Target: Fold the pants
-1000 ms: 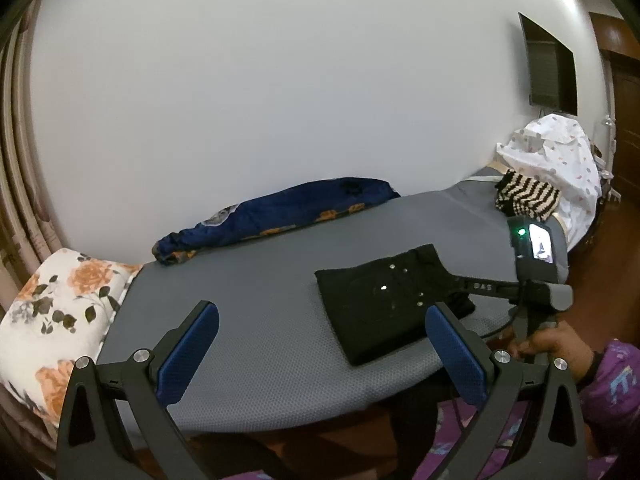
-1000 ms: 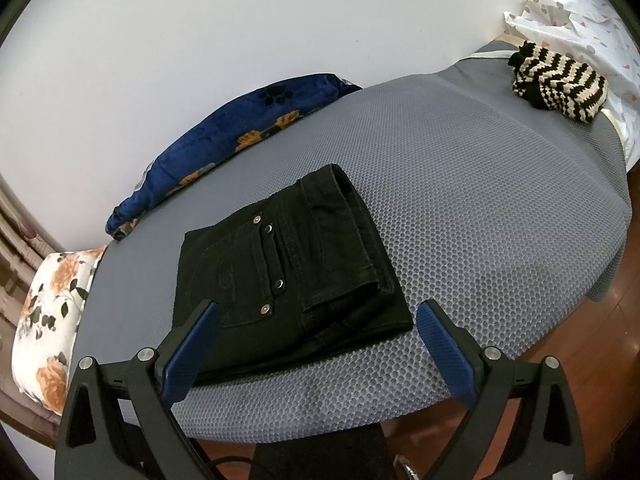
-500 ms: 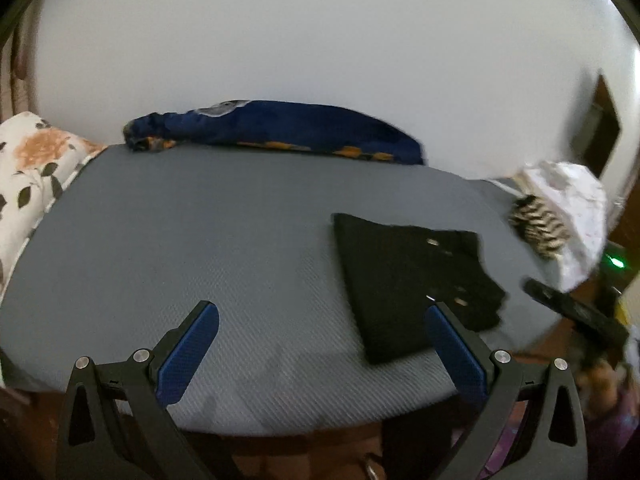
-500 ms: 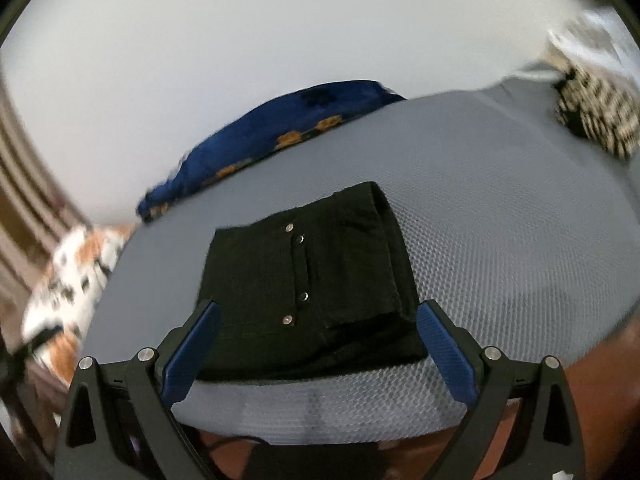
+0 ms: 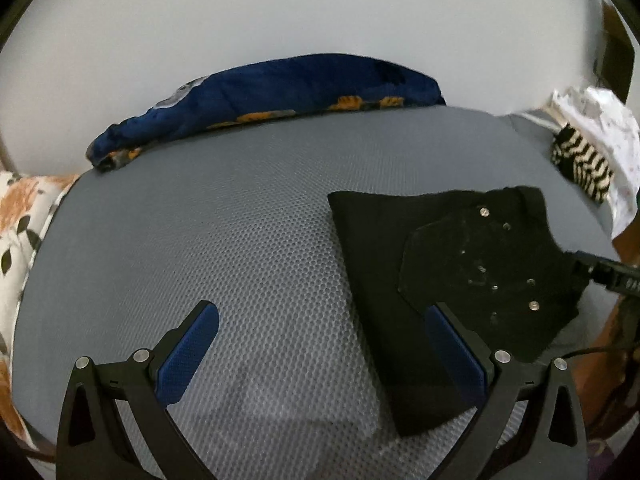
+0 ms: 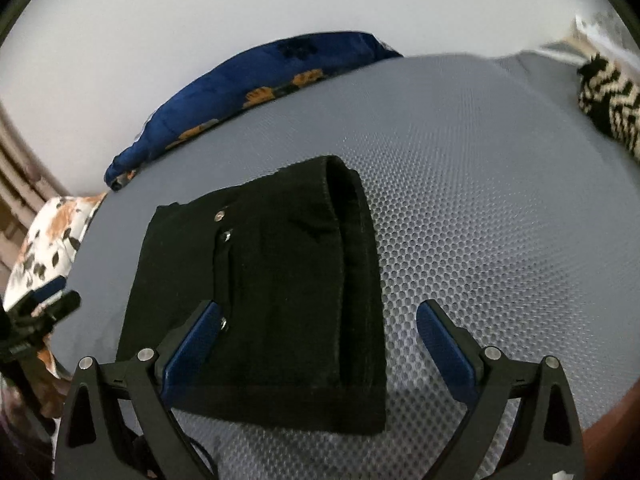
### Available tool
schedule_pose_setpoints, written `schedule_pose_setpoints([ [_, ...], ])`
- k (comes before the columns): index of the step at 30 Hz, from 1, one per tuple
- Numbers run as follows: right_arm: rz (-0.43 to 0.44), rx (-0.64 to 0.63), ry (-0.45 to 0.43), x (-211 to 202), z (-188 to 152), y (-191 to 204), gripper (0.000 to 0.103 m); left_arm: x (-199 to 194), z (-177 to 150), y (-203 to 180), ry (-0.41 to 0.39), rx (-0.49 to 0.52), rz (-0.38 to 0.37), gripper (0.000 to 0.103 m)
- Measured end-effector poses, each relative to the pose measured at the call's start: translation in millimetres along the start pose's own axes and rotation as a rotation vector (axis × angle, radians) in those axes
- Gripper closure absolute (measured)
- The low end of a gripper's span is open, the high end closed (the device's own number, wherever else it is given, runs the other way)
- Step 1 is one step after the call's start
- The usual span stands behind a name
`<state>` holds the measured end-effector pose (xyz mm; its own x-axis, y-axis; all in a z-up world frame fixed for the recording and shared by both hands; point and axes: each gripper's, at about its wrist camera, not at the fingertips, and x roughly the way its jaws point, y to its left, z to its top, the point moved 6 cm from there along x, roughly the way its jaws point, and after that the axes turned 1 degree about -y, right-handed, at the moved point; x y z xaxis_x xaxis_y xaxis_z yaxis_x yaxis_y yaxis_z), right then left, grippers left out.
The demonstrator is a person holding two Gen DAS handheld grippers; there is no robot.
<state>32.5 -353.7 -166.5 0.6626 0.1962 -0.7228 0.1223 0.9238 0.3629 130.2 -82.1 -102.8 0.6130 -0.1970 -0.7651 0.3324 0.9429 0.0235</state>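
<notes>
Black pants [image 5: 404,280] lie folded into a compact rectangle on the grey mesh bed cover [image 5: 220,220], metal rivets showing on top. My left gripper [image 5: 320,332] hangs open over the cover, its right finger over the pants' near left edge. In the right wrist view the same pants [image 6: 280,280] sit under my right gripper [image 6: 318,328], which is open, its left finger over the pants and its right finger over bare cover [image 6: 500,220]. Nothing is held by either. The right gripper's tip [image 5: 608,274] shows at the pants' right corner.
A rolled blue blanket [image 5: 260,108] with orange flowers lies along the white wall. A floral pillow [image 5: 24,216] is at the left end. A black-and-cream striped knit item [image 5: 580,160] and white printed cloth [image 5: 604,120] sit at the right end. The bed's front edge is near.
Both grippers have moved in closer and lower over the bed; the pants now fill more of each view. The pants lie in the same place, still folded.
</notes>
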Motion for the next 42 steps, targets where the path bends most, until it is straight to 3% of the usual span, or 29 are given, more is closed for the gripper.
schedule_pose_setpoints([
  [6, 0.062, 0.031, 0.03, 17.2, 3.7, -2.1, 0.005, 29.3, 0.0, 2.4, 0.057, -0.018, -0.014, 0.001],
  [13, 0.059, -0.013, 0.089, 41.2, 2.6, 2.9, 0.008, 51.7, -0.7, 4.1, 0.102, -0.036, -0.028, 0.001],
  [25, 0.102, -0.003, 0.11, 55.2, 10.8, -5.4, 0.008, 77.9, -1.5, -8.3, 0.155, -0.014, -0.049, 0.001],
  [29, 0.108, -0.031, 0.118, 59.5, 11.5, -4.4, 0.008, 85.1, -4.3, -13.8, 0.18, -0.035, -0.117, 0.001],
  [34, 0.051, -0.147, 0.137, 65.5, 2.8, 7.1, 0.01, 99.7, -11.1, -21.1, 0.228, -0.122, -0.241, 0.001],
  [38, 0.061, -0.166, 0.15, 65.6, 2.1, 7.2, 0.017, 99.0, -9.5, -32.4, 0.221, -0.073, -0.263, 0.001],
  [42, 0.1, -0.143, 0.152, 64.1, 2.2, 1.8, 0.017, 96.3, -8.8, -43.7, 0.232, -0.032, -0.299, 0.001],
])
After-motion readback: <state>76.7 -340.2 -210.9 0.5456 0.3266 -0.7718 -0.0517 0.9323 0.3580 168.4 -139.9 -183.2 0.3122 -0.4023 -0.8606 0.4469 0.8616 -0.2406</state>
